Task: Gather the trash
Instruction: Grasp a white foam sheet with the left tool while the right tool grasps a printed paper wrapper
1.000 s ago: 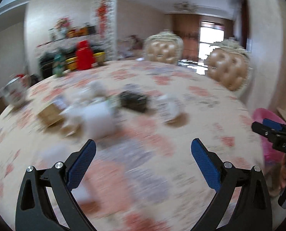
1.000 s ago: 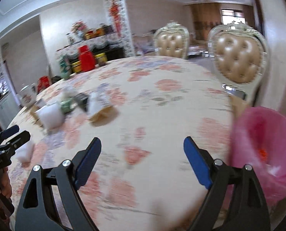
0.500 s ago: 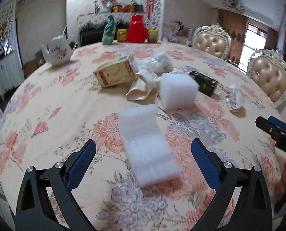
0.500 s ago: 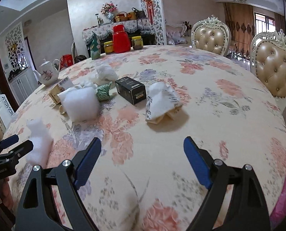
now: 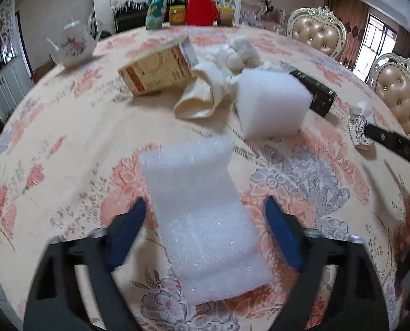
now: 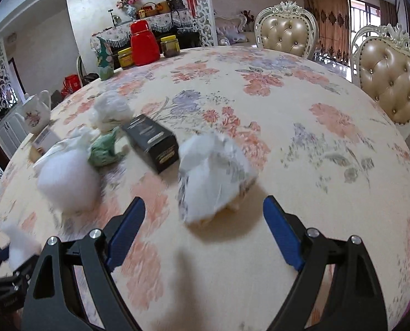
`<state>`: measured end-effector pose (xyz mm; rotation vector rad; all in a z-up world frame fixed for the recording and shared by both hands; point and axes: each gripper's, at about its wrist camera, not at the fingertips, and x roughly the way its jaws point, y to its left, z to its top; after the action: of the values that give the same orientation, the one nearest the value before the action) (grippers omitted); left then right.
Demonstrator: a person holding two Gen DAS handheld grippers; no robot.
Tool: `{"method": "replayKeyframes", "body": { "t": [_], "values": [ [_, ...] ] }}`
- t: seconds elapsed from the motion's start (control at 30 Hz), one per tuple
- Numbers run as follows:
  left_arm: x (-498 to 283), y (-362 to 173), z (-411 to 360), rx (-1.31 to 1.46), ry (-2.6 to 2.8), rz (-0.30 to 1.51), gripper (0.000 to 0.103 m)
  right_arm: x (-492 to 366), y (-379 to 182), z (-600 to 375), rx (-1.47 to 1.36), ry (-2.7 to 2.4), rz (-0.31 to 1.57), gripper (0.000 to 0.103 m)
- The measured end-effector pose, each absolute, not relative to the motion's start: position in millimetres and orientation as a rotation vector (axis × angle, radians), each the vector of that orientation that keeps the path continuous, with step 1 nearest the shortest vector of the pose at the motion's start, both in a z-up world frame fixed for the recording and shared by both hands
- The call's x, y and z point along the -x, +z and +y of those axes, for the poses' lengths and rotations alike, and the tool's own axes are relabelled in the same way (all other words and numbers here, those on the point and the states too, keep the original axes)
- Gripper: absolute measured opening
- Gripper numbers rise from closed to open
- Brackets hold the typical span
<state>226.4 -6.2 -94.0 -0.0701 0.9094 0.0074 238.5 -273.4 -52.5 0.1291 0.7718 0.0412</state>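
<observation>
A white foam sheet lies flat on the flowered table. My left gripper straddles it and its jaws are closing. A small gap still shows between each blue pad and the foam. Beyond the sheet lie a white foam block, a cream bag, a cardboard box and a black box. My right gripper is open. A crumpled white patterned paper sits just ahead of its fingertips, untouched. The black box and a green wrapper lie to the left of the paper.
A teapot stands at the table's far left. A red jar, small jars and a green bottle stand along the far edge. Two padded chairs flank the far right. A crumpled white wad lies behind the pile.
Both views swung from the pink bin side toward the trash pile. My left gripper dropped over the foam sheet and narrowed its jaws. My right gripper closed in on the crumpled paper.
</observation>
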Motion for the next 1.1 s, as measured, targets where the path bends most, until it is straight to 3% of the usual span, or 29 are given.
{"method": "replayKeyframes", "body": {
  "t": [0.03,0.33,0.43,0.5,1.1],
  "values": [
    [-226,-94,-4,0.073,0.003,0.904,0.061,-244,-53,-274,-0.125,0.036,0.778,0.085],
    [-208,-73,2,0.067,-0.057,0.763,0.059,-283,-64,-280,-0.111,0.022,0.853,0.085],
    [-208,-70,5,0.080,-0.051,0.746,0.059,-283,-68,-282,-0.138,0.032,0.875,0.069],
    [-208,-69,7,0.090,-0.047,0.739,0.059,-276,-66,-278,-0.110,0.045,0.859,0.068],
    [-193,-66,6,0.091,-0.034,0.695,0.059,-172,-46,-236,-0.060,0.208,0.783,0.067]
  ]
}}
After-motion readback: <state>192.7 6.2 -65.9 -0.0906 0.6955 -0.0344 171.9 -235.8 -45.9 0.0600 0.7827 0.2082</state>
